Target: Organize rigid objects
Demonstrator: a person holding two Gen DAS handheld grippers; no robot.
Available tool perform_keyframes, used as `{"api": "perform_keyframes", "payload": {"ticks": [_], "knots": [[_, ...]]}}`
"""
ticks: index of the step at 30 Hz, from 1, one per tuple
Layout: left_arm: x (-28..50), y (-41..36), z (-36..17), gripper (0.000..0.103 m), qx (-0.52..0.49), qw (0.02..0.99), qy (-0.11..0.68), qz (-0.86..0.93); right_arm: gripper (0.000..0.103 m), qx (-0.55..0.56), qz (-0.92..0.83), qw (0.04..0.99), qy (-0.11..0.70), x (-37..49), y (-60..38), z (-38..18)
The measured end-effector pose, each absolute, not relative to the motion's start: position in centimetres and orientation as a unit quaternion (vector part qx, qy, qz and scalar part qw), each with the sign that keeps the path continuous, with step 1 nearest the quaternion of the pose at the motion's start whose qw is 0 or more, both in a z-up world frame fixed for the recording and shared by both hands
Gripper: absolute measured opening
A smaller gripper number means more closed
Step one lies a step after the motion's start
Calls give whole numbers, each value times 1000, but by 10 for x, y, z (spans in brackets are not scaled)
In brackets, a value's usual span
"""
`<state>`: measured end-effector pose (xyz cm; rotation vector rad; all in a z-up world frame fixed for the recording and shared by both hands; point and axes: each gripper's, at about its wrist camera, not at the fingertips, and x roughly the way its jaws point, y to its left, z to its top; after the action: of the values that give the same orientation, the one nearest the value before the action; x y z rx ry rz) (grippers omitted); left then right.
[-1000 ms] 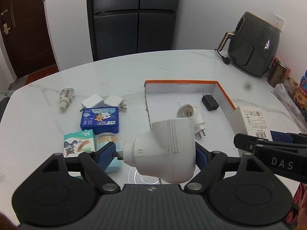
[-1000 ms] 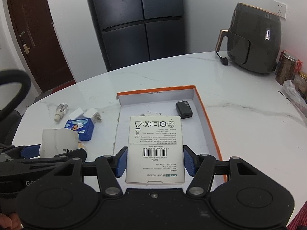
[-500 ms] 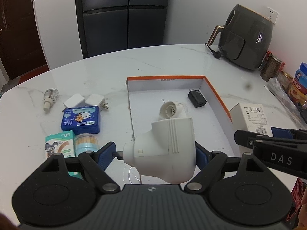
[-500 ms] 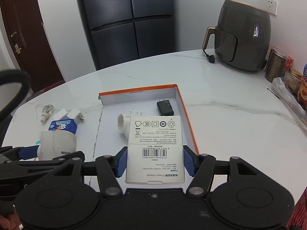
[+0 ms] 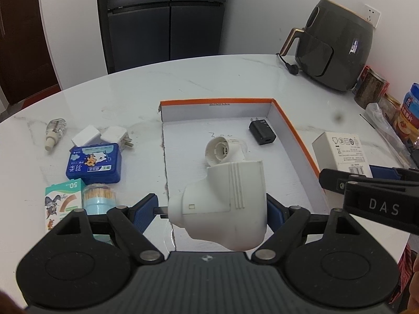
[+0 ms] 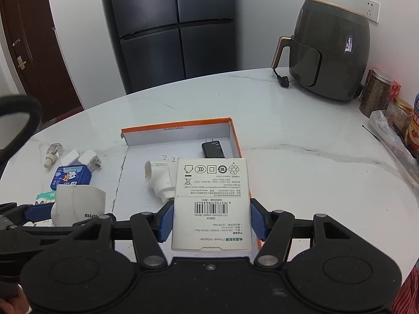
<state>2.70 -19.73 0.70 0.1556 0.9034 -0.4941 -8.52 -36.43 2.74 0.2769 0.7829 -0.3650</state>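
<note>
My left gripper (image 5: 209, 209) is shut on a big white plug adapter (image 5: 222, 201) and holds it above the near left edge of the orange-rimmed box lid (image 5: 293, 128). My right gripper (image 6: 211, 217) is shut on a white power adapter box (image 6: 212, 204), held over the lid's near right side (image 6: 235, 136). In the lid lie a white lamp socket (image 5: 222, 149) and a black charger (image 5: 262, 132); they also show in the right wrist view, the socket (image 6: 158, 178) and the charger (image 6: 212, 148).
Left of the lid lie a blue tin (image 5: 94, 163), two white chargers (image 5: 102, 136), a small bottle (image 5: 53, 132), a plaster box (image 5: 61, 201) and a toothpick jar (image 5: 99, 200). An air fryer (image 5: 332, 44) and jars (image 5: 371, 89) stand at the right.
Both grippers have moved forward and right over the table with their loads still held. The lamp socket now shows clear beyond the plug adapter.
</note>
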Motion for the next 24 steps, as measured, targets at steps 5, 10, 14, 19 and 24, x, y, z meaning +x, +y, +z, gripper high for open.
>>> {"api": "perform_keyframes", "payload": {"ticks": [5, 10, 14, 19, 24], "knots": [[30, -203, 3, 86, 75, 865, 437, -235, 71, 134, -172, 899, 380, -80, -369, 24], [34, -208, -2, 86, 76, 862, 442, -235, 71, 131, -170, 899, 383, -75, -374, 20], [36, -213, -6, 86, 78, 859, 446, -237, 71, 131, -168, 897, 387, -68, -379, 16], [39, -220, -12, 86, 83, 855, 451, -243, 71, 128, -163, 897, 391, -59, -383, 12], [41, -227, -18, 86, 87, 852, 455, -245, 71, 124, -158, 896, 395, -48, -387, 7]]}}
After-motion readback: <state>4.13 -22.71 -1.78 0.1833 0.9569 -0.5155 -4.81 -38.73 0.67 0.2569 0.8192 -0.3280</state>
